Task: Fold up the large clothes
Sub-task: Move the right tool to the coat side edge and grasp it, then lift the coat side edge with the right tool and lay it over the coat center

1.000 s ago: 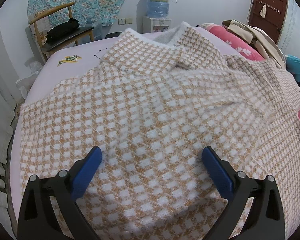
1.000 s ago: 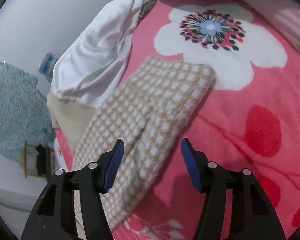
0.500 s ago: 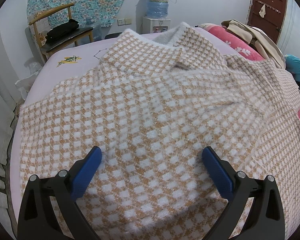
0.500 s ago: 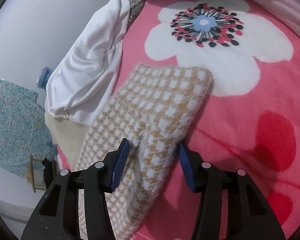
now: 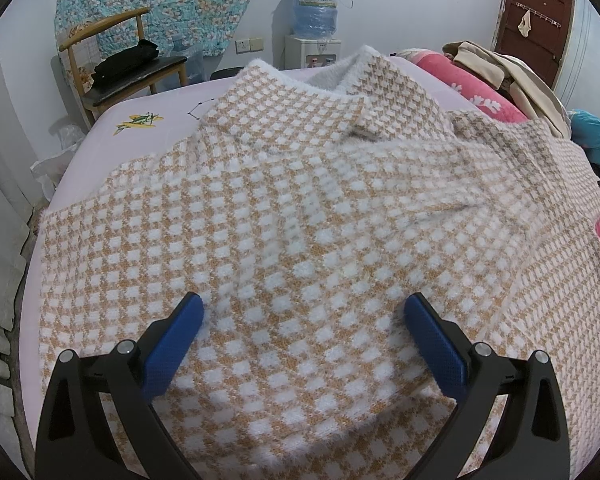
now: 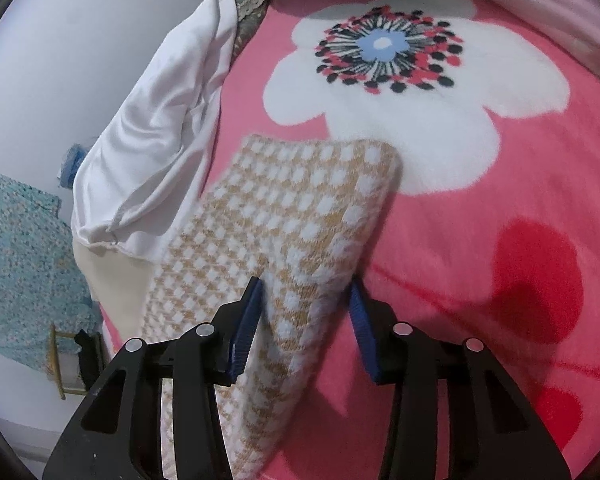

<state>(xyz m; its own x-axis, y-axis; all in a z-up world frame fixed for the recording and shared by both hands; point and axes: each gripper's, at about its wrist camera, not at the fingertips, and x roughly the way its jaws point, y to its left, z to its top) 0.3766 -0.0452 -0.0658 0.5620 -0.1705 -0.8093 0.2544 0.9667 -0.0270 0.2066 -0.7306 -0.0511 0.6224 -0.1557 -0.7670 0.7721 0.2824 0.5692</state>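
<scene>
Your bed with the pale lilac sheet (image 5: 148,128) fills the left wrist view, and the fuzzy tan-and-white checked knit garment (image 5: 300,216) lies spread across most of it, collar end toward the far wall. On the bed's right side sits the pink plush blanket with a big white flower print (image 6: 480,200), and one sleeve of the checked garment (image 6: 300,216) lies stretched out over it. Just left of that sleeve lies a crumpled white satin garment (image 6: 160,128), touching its edge.

Behind the bed stand a wooden chair with a dark seat (image 5: 116,68) and a white water dispenser with a blue bottle (image 5: 315,20); a teal floral cloth (image 5: 160,0) hangs on the wall.

Your left gripper (image 5: 304,312) hovers over the garment's body with its blue pads wide apart, nothing between them.

Your right gripper (image 6: 306,288) has just been closing its jaws: the sleeve bunches up between the blue pads, which now press on it from both sides.
</scene>
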